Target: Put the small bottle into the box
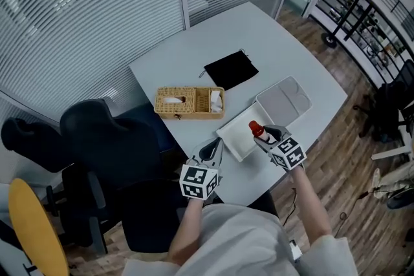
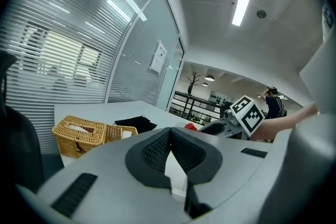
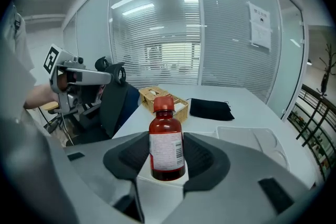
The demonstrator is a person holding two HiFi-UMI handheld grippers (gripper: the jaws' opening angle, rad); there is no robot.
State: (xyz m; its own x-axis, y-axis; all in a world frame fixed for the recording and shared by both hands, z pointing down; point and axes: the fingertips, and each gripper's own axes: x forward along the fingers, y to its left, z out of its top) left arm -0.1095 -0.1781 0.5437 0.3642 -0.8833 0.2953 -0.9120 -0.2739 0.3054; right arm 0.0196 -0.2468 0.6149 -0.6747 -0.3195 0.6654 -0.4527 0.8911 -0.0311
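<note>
- Squarely between the pads of the right claw (image 3: 167, 157) stands the small bottle (image 3: 166, 144), upright: dark red-brown body, red screw cap, and a white label with a barcode down one edge. Both pads press on its lower half.
- From the head view, the bottle's red cap shows over the right-hand end of the box (image 1: 231, 131). I cannot tell whether its base touches the box.
- At far left a yellow chair (image 1: 29, 229) stands on the floor, with a black office chair (image 1: 107, 139) next to it, pushed against the near-left edge of the worktop (image 1: 259, 35).
- The left claw (image 2: 169, 140) hangs near the near edge of the worktop, just left of the box. Its pads meet at the tips and hold nothing.
- Behind the left claw a wicker basket (image 1: 189, 116) sits on the worktop, well apart from the box. Its larger left compartment has a slotted top with white tissue showing, and the smaller right compartment holds something white that I cannot identify.
- A flat black pouch (image 1: 231, 69) lies behind the basket and to its right, a short gap between them.
- The box is shallow, white and open-topped, lying at an angle near the front edge.
- A pale grey lid (image 1: 283, 102) with rounded corners lies flat just beside the box, at its far right corner.
</note>
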